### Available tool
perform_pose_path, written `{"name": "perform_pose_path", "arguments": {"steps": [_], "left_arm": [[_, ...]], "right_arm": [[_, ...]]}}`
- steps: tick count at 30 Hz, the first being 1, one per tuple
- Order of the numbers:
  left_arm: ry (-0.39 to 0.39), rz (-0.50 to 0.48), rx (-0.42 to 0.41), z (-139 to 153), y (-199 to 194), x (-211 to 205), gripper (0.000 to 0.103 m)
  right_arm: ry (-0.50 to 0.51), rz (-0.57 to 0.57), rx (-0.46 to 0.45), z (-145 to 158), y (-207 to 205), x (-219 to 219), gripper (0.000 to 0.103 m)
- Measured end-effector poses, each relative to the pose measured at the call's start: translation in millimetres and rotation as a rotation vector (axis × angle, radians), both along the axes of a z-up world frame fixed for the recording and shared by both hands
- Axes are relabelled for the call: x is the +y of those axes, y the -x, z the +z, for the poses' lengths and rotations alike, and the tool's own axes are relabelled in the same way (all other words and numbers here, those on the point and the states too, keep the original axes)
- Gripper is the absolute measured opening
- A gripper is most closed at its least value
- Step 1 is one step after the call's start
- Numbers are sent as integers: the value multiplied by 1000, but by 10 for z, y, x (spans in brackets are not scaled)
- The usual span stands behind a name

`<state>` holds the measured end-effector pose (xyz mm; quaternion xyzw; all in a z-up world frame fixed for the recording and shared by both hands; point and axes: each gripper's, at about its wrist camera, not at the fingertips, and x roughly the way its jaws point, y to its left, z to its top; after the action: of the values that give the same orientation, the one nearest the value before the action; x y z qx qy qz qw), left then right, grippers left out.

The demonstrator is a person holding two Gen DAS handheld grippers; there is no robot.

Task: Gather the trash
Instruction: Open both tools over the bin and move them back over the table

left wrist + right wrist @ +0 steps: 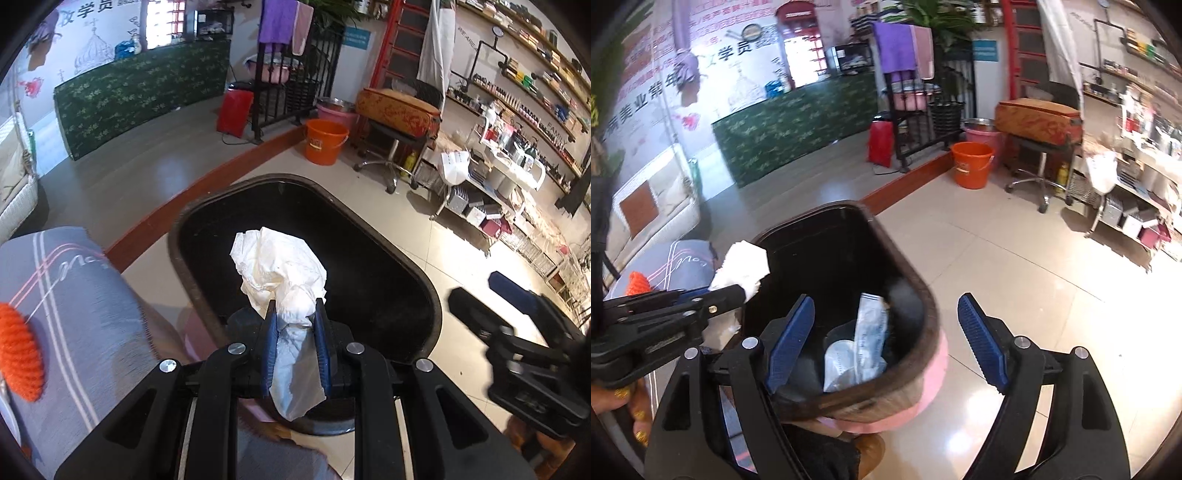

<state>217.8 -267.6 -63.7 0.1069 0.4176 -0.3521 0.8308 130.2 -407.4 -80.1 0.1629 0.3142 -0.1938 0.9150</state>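
Observation:
My left gripper [295, 308] is shut on a crumpled white tissue [280, 266] and holds it over the open mouth of a black-lined trash bin [391, 236]. In the right wrist view the tissue [742, 266] sits at the bin's left rim [923, 291], held by the left gripper [738, 288]. My right gripper [886, 321] is open and empty, its blue pads straddling the near rim of the bin. A white plastic wrapper [860, 350] lies inside the bin. The right gripper also shows in the left wrist view [491, 295], to the right of the bin.
A grey striped cushion [62, 314] with an orange knitted piece [18, 350] lies left of the bin. An orange bucket [325, 140], a stool [395, 147] and cluttered shelves [517, 166] stand across the tiled floor. A raised wooden step edge [207, 192] runs behind the bin.

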Motion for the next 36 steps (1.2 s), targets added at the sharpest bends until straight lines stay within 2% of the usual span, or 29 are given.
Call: {"name": "perform_pose_path", "arguments": {"steps": [9, 12, 13, 14, 17, 19, 22, 26, 29, 36], "left_arm": [[-58, -18, 55, -151, -84, -216, 21], [-67, -20, 60, -155, -89, -257, 35], [-67, -19, 59, -149, -83, -260, 45], [-68, -13, 53, -139, -80, -258, 61], [-42, -3, 19, -82, -75, -239, 85], [-43, 0, -1, -58, -60, -217, 90], [-35, 0, -10, -7, -46, -131, 92], [9, 23, -46, 120, 42, 38, 97], [23, 40, -65, 188, 131, 164, 97], [-2, 115, -152, 301, 355, 653, 97]], "right_arm": [[-33, -57, -22, 76, 292, -101, 81], [-39, -62, -26, 97, 309, -129, 81], [-38, -62, -28, 103, 321, -137, 81], [-34, -65, -29, 111, 326, -133, 81], [-38, -68, -35, 121, 357, -148, 81], [-40, -74, -42, 136, 371, -152, 81], [-40, -91, -57, 158, 395, -157, 85], [-36, -89, -57, 178, 373, -147, 85], [-34, -65, -50, 179, 336, -103, 86], [-45, -8, -41, 159, 248, 76, 86]]}}
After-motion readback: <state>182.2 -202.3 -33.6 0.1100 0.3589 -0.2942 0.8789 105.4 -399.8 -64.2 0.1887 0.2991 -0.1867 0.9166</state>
